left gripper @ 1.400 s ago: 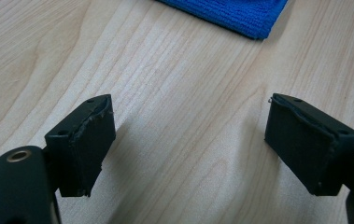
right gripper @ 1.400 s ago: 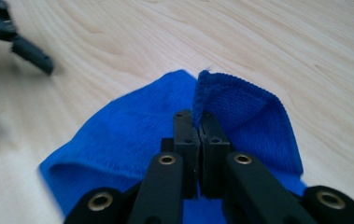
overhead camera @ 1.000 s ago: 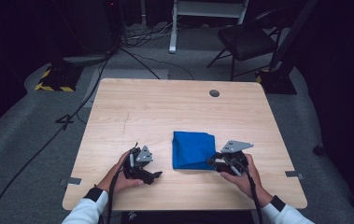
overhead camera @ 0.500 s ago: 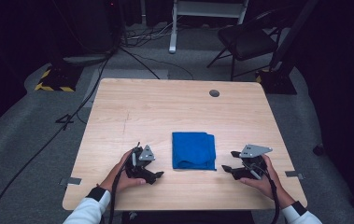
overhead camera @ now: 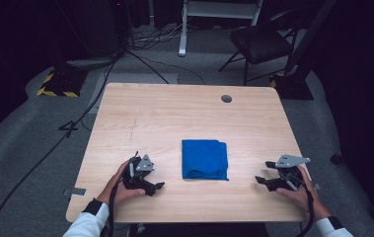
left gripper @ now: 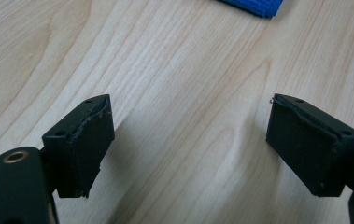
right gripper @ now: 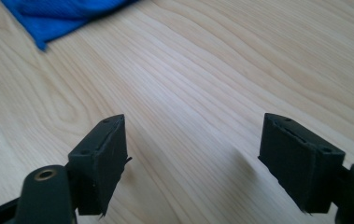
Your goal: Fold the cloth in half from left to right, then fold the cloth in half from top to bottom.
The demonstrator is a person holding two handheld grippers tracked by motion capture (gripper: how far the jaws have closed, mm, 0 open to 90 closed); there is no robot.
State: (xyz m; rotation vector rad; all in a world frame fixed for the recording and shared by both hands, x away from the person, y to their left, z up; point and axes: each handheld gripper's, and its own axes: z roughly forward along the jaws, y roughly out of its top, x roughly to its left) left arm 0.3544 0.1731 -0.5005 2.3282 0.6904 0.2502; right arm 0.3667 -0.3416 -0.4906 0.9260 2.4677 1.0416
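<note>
We rest either side of the folded blue cloth (overhead camera: 205, 159): left gripper (overhead camera: 156, 186) released, right gripper (overhead camera: 261, 180) just opened, empty.

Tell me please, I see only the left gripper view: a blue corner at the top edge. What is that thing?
Observer: A folded blue cloth, lying flat in the middle of the table.
Operator: Where is the right gripper?
Observer: The right gripper is near the table's right edge, apart from the cloth. Its jaws have just been opening and nothing is between them.
Operator: Is anything else on the table?
Observer: A small round grey disc near the far edge.
</note>
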